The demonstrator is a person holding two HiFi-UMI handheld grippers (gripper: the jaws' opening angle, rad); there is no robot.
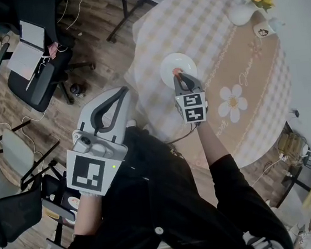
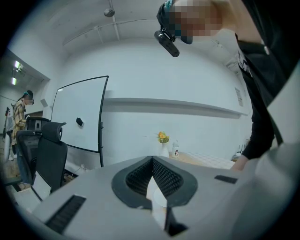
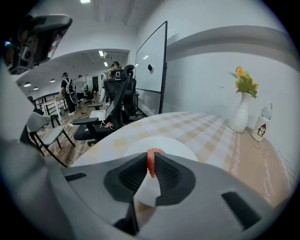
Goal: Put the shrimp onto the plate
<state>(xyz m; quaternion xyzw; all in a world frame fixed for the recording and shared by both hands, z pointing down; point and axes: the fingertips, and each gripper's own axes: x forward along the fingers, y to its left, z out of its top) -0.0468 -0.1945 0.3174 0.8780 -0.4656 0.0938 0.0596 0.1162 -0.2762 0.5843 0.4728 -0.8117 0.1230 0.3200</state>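
**Shrimp carried to the plate, not yet let go**

The right gripper (image 1: 179,77) is clenched on the shrimp (image 1: 177,72), which is pinched upright between the 2 jaws as a thin orange-red strip. In the right gripper view the same shrimp (image 3: 151,154) is seen poking out past the jaw tips, with the white plate (image 3: 180,147) directly behind it. In the head view the shrimp is held over the plate (image 1: 186,62); whether it touches the plate surface cannot be told. The carry is judged to be nearly done. What is left is the lowering, if any is needed, and the opening of the jaws.

The left gripper (image 1: 124,91) is pressed shut on nothing and is held well apart from the plate, off the counter (image 1: 217,30) and close to the person's body.

The plate is set near the counter edge on the side of the wooden floor, so little margin is left there. Toward the middle, bare checked cloth is open around the plate. The vase (image 1: 240,14) of flowers and the small bottle (image 1: 263,29) stand at the far rim, well apart from the plate. An office chair (image 1: 38,78) is parked on the floor, clear of the counter.
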